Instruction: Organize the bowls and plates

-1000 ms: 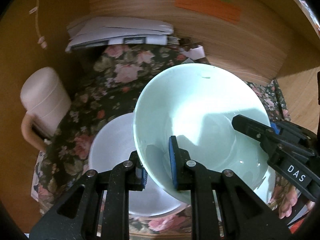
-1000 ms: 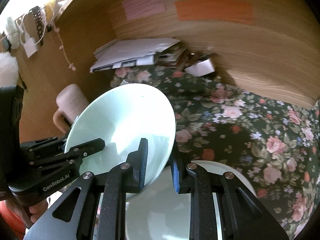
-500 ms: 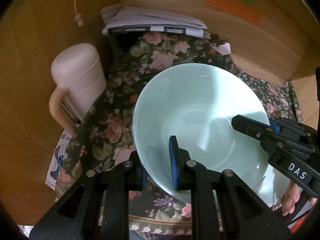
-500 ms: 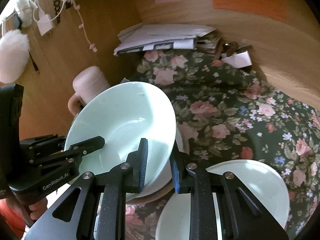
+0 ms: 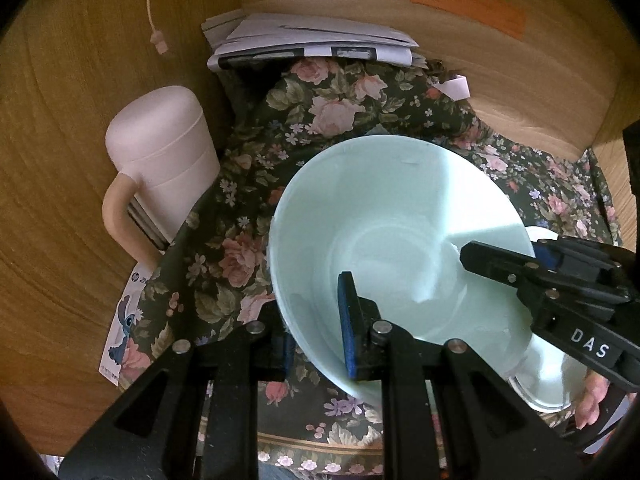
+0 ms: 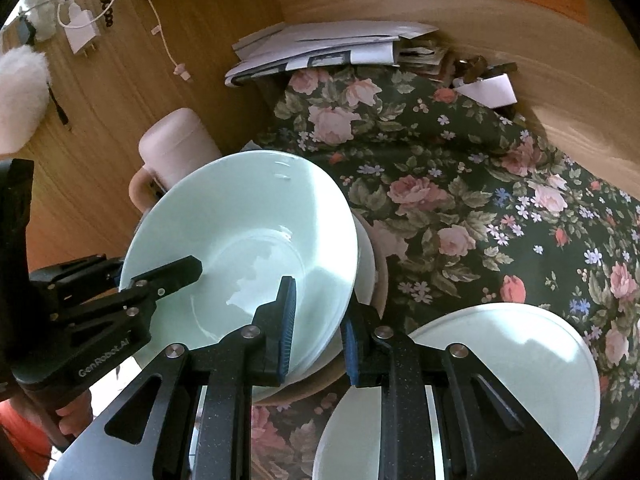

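A pale green bowl (image 5: 400, 240) is held tilted above the floral cloth by both grippers. My left gripper (image 5: 316, 336) is shut on its left rim, one pad inside, one outside. My right gripper (image 6: 318, 332) is shut on its right rim; the bowl (image 6: 240, 240) fills the left of the right wrist view. Under the bowl a white plate (image 6: 366, 256) rests on a tan dish. Another pale plate (image 6: 500, 368) lies on the cloth at the lower right. In the left wrist view a white plate edge (image 5: 548, 384) shows under the right gripper.
A pink lidded mug (image 5: 160, 160) stands at the left against the wooden wall. A stack of papers (image 5: 312, 40) lies at the back. The floral cloth (image 6: 460, 160) covers the surface. Wooden walls enclose the back and left.
Both grippers have carried the bowl left, toward the pink mug. The plates have shifted right in both views. The grip on the bowl is unchanged.
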Motion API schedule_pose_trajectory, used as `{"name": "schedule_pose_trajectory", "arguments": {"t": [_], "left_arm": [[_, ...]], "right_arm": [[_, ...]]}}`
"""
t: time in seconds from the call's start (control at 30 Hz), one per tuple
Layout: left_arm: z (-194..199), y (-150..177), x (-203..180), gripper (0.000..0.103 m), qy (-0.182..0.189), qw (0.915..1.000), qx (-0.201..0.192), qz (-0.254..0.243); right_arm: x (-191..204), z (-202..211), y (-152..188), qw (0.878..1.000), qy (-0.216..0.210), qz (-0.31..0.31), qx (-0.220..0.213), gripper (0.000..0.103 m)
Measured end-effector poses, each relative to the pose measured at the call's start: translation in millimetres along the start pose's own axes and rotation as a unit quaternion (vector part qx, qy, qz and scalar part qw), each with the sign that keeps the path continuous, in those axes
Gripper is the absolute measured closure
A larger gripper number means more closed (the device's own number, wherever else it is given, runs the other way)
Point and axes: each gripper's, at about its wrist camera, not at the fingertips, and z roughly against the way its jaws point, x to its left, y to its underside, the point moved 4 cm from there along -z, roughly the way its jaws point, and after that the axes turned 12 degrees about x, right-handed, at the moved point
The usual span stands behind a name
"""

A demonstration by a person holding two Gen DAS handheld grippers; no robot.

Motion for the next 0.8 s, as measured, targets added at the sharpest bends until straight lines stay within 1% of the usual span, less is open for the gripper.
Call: {"name": "schedule_pose_trajectory", "arguments": {"t": [0.13,0.27,0.33,0.4,0.5,0.6,0.67,0.73,0.8], "left_arm": [[-4,-3,-3,0.085,0.004,1.0000,0.002,-0.003],[-15,-4,-4,0.083,0.022,0.9995,0.022,0.002],[-19,-4,-5,0.083,0.013,0.9996,0.023,0.000],[-19,-5,-5,0.083,0.015,0.9997,0.019,0.001],[-20,-7,-5,0.083,0.016,0.9997,0.019,0.001],[-21,-9,-4,0.083,0.017,0.9996,0.021,0.002],[-21,-10,-4,0.081,0.021,0.9995,0.023,0.005],[-22,-10,-5,0.073,0.030,0.9992,0.028,0.004],[-22,-12,-7,0.070,0.034,0.9988,0.036,0.002]], "right_arm": [[-4,-1,0,1.000,0.002,-0.005,-0.001,0.084],[-8,3,-3,1.000,0.004,-0.008,-0.007,0.083],[-9,5,-4,1.000,0.011,-0.007,-0.008,0.081],[-12,6,-4,1.000,0.018,-0.007,-0.008,0.081],[-15,7,-3,1.000,0.010,-0.009,-0.009,0.081],[-15,7,-2,1.000,0.011,-0.005,-0.010,0.081],[-14,7,-2,1.000,0.014,-0.004,-0.010,0.081],[-15,6,-2,1.000,0.011,-0.004,-0.008,0.081],[-15,6,-2,1.000,0.010,-0.004,-0.007,0.081]]}}
